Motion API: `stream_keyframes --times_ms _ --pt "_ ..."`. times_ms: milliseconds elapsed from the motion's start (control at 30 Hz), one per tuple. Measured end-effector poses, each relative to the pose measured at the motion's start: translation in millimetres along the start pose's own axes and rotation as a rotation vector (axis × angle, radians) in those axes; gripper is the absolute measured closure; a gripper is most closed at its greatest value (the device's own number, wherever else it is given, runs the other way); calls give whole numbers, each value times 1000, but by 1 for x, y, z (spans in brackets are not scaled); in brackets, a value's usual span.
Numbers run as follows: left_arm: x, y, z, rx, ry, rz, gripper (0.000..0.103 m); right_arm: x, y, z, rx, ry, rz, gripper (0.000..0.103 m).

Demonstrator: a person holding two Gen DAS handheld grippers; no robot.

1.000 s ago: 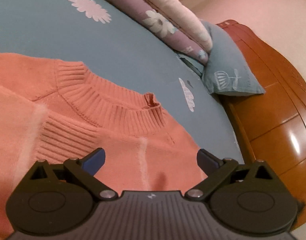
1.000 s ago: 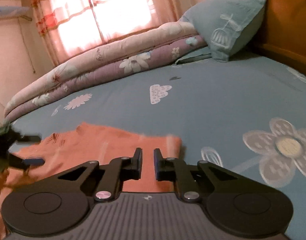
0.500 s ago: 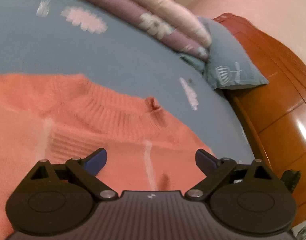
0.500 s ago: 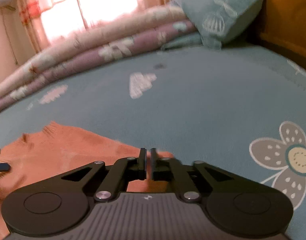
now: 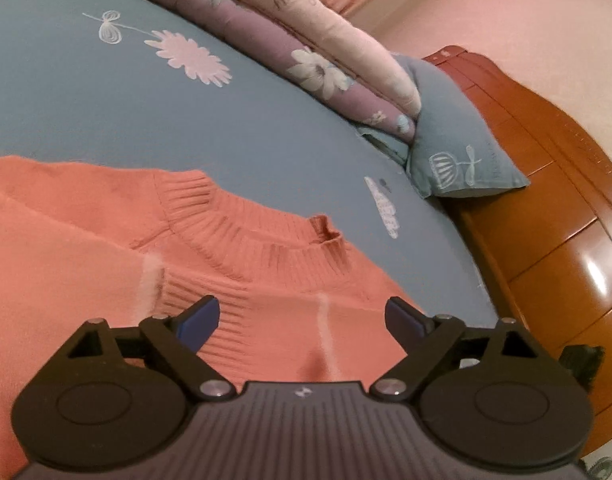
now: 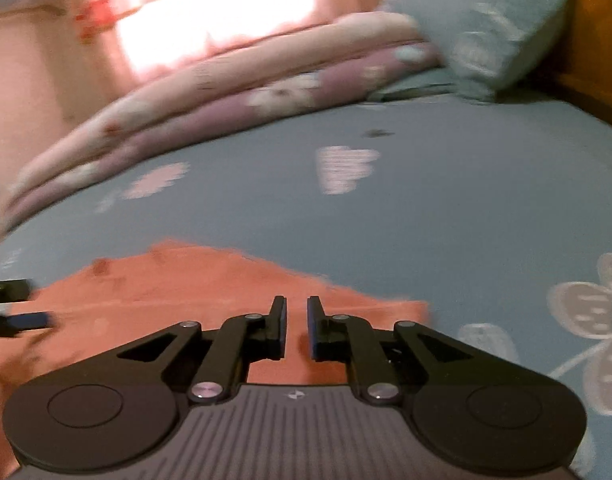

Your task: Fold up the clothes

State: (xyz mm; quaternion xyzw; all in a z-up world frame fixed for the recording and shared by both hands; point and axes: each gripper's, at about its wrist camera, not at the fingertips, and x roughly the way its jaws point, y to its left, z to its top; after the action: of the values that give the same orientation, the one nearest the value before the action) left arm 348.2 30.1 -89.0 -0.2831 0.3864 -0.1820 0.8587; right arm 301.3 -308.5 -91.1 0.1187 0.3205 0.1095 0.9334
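An orange knit sweater [image 5: 86, 280] lies flat on the blue bed sheet [image 5: 186, 120], its ribbed collar [image 5: 266, 236] towards the pillow. My left gripper [image 5: 302, 312] hovers just above the sweater below the collar. It is wide open, its jaws are closing slightly, and nothing is pinched. In the right wrist view the sweater [image 6: 166, 284] shows its corner edge. My right gripper [image 6: 297, 320] is over that edge with only a narrow gap. Its jaws are opening and no cloth is between them. The left gripper's fingers [image 6: 22, 322] show at the far left.
A rolled pink and purple quilt [image 5: 318, 64] lies along the far side of the bed. A blue pillow [image 5: 454, 148] leans on the wooden headboard [image 5: 546, 220]. A bright curtained window [image 6: 210, 12] is behind the quilt. Open sheet with flower prints [image 6: 594, 332] lies to the right.
The right jaws drew almost together, then parted a little. Both views have shifted slightly over the sweater. The left jaws have narrowed a bit.
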Motion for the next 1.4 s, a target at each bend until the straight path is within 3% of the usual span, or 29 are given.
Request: stream_keyframes --times_ms 100,200,300,567,667,733,867,1033,1200,1400 --pt "-1 12 -5 -52 -7 2 13 22 23 -2 -66 59 -5 85" --pt "-23 10 -7 -99 -41 -12 13 27 35 5 -66 34 11 85" --pt "-52 -3 -19 -86 -66 -41 11 29 52 21 -86 -17 54 85" --pt "-98 -30 -85 -24 -58 -65 11 109 90 47 -124 43 47 90" --pt "-106 -28 -98 -8 -57 -46 11 133 106 40 -180 86 -19 90" --pt "-109 -26 -100 -6 -60 -31 11 140 107 42 -148 83 -28 90" --pt "-115 -21 -99 -26 -77 -28 11 141 108 48 -108 100 -32 89" --pt "-125 -26 -93 27 -108 -35 11 95 107 52 -74 84 92 85" --pt "-129 -26 -94 27 -129 -15 11 59 116 25 -86 158 252 84" --pt "-135 -24 -102 20 -91 13 11 73 149 -17 -171 243 278 81"
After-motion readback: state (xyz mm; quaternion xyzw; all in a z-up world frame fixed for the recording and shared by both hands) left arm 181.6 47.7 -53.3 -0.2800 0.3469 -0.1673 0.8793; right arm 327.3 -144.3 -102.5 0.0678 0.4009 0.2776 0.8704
